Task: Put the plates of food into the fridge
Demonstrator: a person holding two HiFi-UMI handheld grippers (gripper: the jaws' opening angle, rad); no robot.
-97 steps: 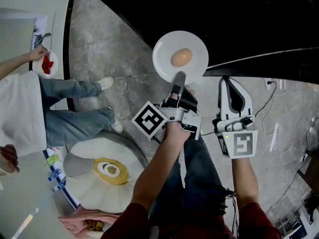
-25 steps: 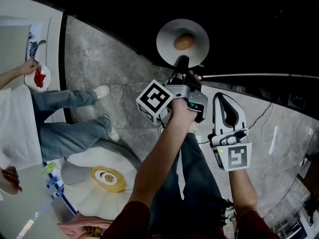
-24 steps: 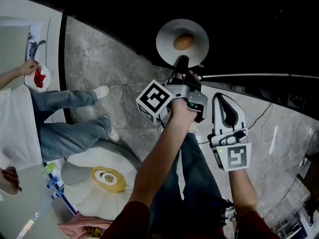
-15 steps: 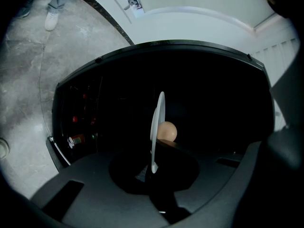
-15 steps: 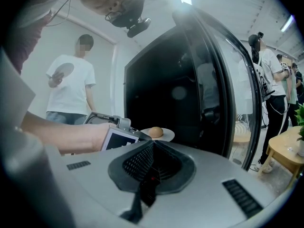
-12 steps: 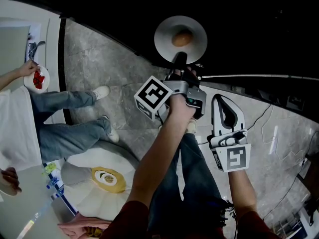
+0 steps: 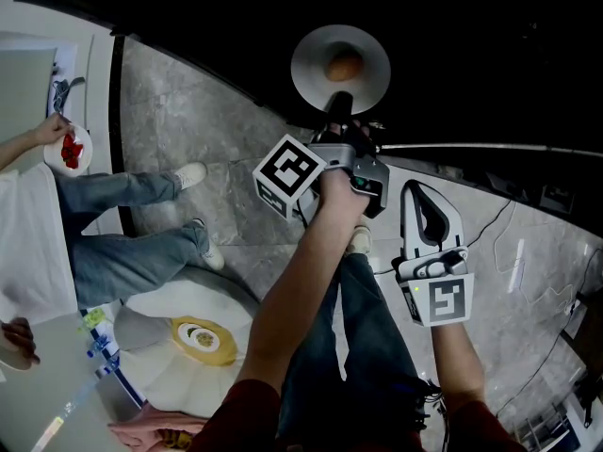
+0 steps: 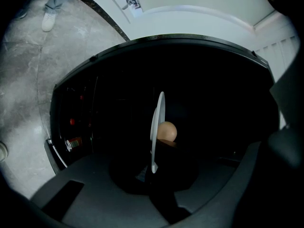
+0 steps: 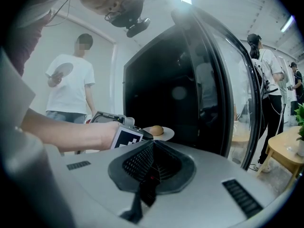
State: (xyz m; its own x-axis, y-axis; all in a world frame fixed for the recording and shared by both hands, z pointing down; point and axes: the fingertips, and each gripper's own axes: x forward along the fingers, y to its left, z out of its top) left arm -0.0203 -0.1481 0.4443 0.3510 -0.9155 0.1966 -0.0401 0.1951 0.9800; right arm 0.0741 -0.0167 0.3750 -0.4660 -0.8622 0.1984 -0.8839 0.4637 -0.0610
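Note:
A white plate (image 7: 316, 69) carrying a round tan piece of food (image 7: 344, 66) is held out level over the fridge's dark opening (image 7: 452, 36). My left gripper (image 7: 339, 111) is shut on the plate's near rim. In the left gripper view the plate (image 8: 156, 120) shows edge-on with the food (image 8: 166, 131) beside it, black fridge interior all around. The right gripper view shows the plate (image 9: 166, 135) and the left gripper's marker cube (image 9: 127, 137) before the fridge. My right gripper (image 7: 421, 185) hangs back to the right, jaws together and holding nothing.
The open fridge door (image 9: 228, 80) stands at the right, its edge (image 7: 490, 144) crossing just beyond my right gripper. Another person (image 7: 57, 224) stands at left with a plate of red food (image 7: 68, 149). A round white table (image 7: 179, 347) bears a yellow roll (image 7: 203, 339). Cables (image 7: 513, 243) lie on the floor.
My left gripper has carried the plate a little farther away from me, deeper over the fridge's dark opening. The right gripper has stayed where it was.

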